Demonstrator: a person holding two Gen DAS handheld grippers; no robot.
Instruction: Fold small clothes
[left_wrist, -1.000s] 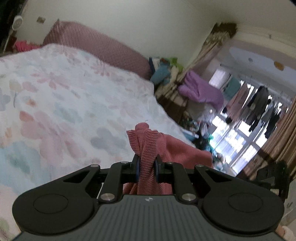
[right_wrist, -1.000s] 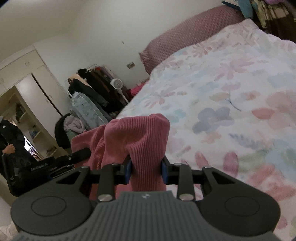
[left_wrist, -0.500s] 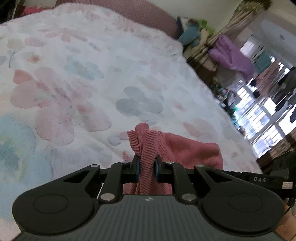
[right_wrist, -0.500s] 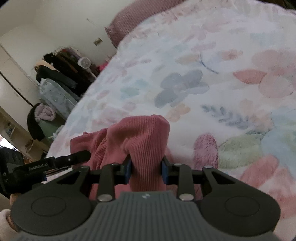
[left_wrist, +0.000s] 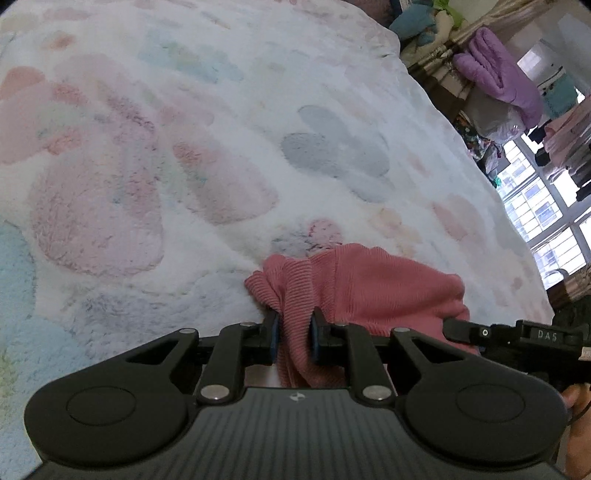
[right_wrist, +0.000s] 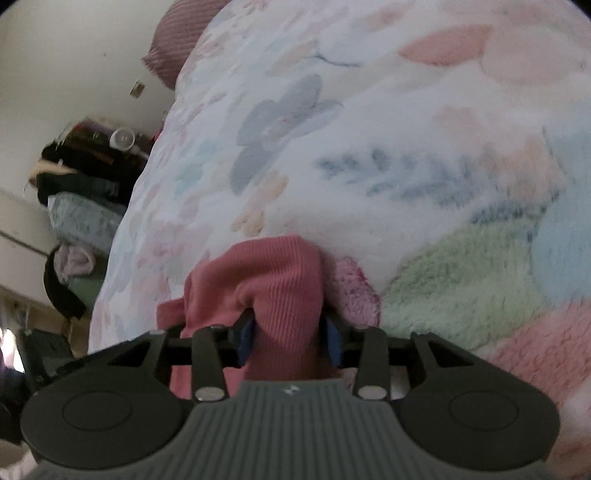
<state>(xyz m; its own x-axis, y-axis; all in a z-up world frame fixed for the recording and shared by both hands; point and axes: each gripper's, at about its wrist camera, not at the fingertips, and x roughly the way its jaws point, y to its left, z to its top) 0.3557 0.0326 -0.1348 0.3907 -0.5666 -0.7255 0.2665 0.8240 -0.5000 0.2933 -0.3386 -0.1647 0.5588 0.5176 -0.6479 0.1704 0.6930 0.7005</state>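
Observation:
A small pink ribbed garment hangs between both grippers, just above a fluffy floral blanket. My left gripper is shut on one bunched corner of it. The cloth spreads to the right toward the other gripper's black body. In the right wrist view my right gripper is shut on another bunched corner of the garment, whose front edge touches or nearly touches the blanket. The garment's lower part is hidden behind both gripper bodies.
The bed's right edge drops toward piled clothes, a purple quilt and a window. In the right wrist view the bed's left edge borders a clothes rack, bags and a small fan. A mauve pillow lies at the head.
Both grippers have tilted down and moved low toward the blanket, carrying the pink garment with them. The room's walls have left the view. Both grips stay shut.

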